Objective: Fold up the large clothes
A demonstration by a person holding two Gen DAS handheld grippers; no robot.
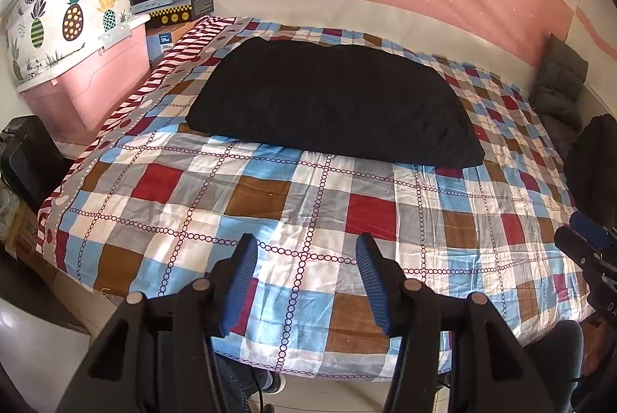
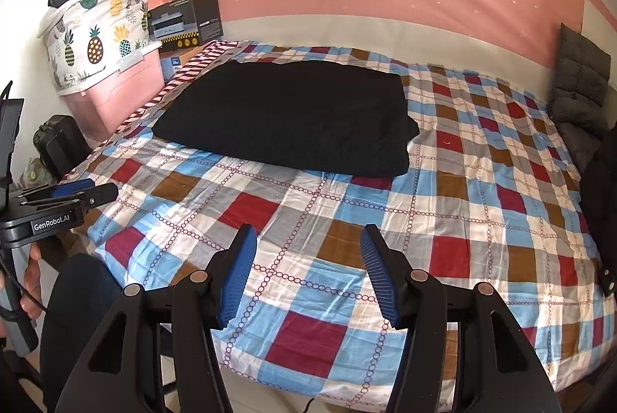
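While the black garment (image 1: 331,100) is laid flat toward the bed's (image 1: 270,212) far left corner, its long axis running across, both empty, parted grippers, left gripper (image 1: 306,282) and right gripper (image 2: 308,274), are held over the near edge, the left judged nearer.

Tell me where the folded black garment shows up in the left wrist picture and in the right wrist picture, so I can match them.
Left wrist view: the black garment lies upper centre, on the far part of the checked bedspread.
Right wrist view: the black garment lies upper centre-left, on the same bedspread.
Shared landmark: the pineapple-print bag on the pink bin, up left of the garment in both.
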